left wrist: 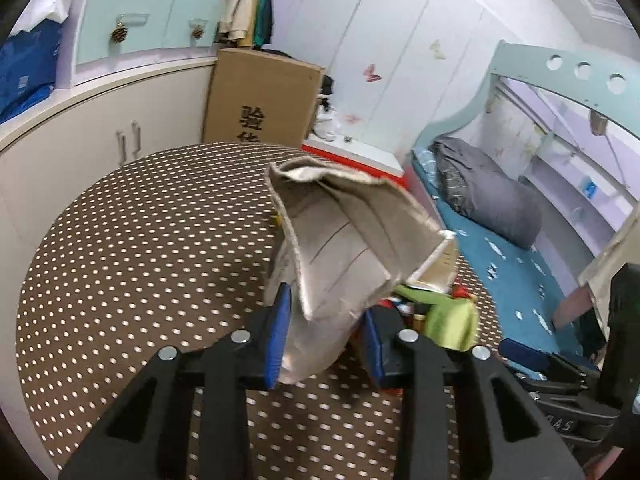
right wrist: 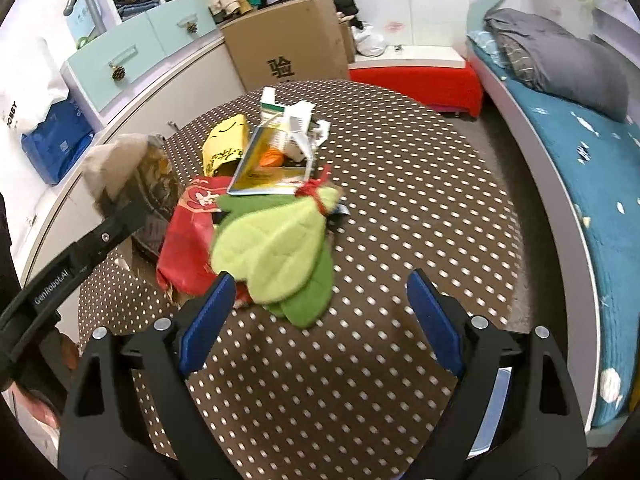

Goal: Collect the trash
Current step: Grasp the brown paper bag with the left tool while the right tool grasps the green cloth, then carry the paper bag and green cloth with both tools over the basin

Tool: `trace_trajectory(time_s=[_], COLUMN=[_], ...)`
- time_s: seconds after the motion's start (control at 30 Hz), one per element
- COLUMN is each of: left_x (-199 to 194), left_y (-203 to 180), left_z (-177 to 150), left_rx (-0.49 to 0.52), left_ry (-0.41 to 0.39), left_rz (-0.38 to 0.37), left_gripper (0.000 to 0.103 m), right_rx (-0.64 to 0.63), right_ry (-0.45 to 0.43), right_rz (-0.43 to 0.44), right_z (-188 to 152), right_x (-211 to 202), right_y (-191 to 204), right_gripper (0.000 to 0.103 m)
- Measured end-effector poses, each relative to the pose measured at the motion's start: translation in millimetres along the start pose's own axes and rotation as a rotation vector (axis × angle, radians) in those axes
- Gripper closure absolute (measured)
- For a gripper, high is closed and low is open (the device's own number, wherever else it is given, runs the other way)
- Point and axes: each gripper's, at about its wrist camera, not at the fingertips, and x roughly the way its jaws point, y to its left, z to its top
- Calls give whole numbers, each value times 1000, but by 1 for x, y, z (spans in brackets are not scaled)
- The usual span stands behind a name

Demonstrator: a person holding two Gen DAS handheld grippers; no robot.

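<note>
Left wrist view: the left gripper (left wrist: pixel 326 340) is seen at 6 o'clock, its blue pads pinching a crumpled grey-beige cardboard piece (left wrist: pixel 340 240) lifted off the dotted table (left wrist: pixel 140 240). In the right wrist view, the right gripper (right wrist: pixel 320 320) is spread wide with nothing between the jaws, aimed at the trash pile (right wrist: pixel 272 200) toward 12 o'clock: green leaf-shaped cloth, red bag, yellow packet, cartons. One item is judged collected; most of the pile is left. No bin is seen.
</note>
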Motion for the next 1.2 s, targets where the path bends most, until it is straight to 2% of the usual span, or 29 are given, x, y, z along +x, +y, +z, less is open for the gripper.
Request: trace_trajectory(time_s=[0.07,0.13,0.17,0.2,0.23,0.27,0.3,0.33,0.4,0.43,0.67,1.07,1.2], left_x=[7,16,19,23,24,25,24,23,18,15,-4,-45,-54], left_y=[7,14,17,21,24,25,27,28,28,27,18,-2,-7], left_z=[2,3,4,4,4,4,3,2,0,-2,-10,-20,-25], left_rx=[-14,-24,-31,-40,-39,-28,-25,-26,-14,-6,21,69,82], left_ry=[8,21,27,32,23,22,25,22,13,7,-24,-94,-102], left_rz=[36,22,12,13,29,32,17,10,14,22,45,41,29], left_gripper=[54,57,74,85,88,95,95,96,97,97,98,98,97], right_rx=[-6,-4,2,10,18,27,32,36,43,43,43,74,46], right_ry=[13,25,29,28,24,11,-2,-7,-4,-12,-56,-124,-113], right_rz=[17,41,50,63,78,92,106,126,142,138,112,71,79], right_z=[6,10,12,13,14,15,15,14,12,11,2,-11,-17], right_x=[9,19,22,24,25,25,23,21,18,16,-12,-53,-59], right_y=[5,6,6,5,4,3,2,2,1,1,-4,-18,-16], right_gripper=[17,17,17,17,18,29,41,63,70,77,98,101,101])
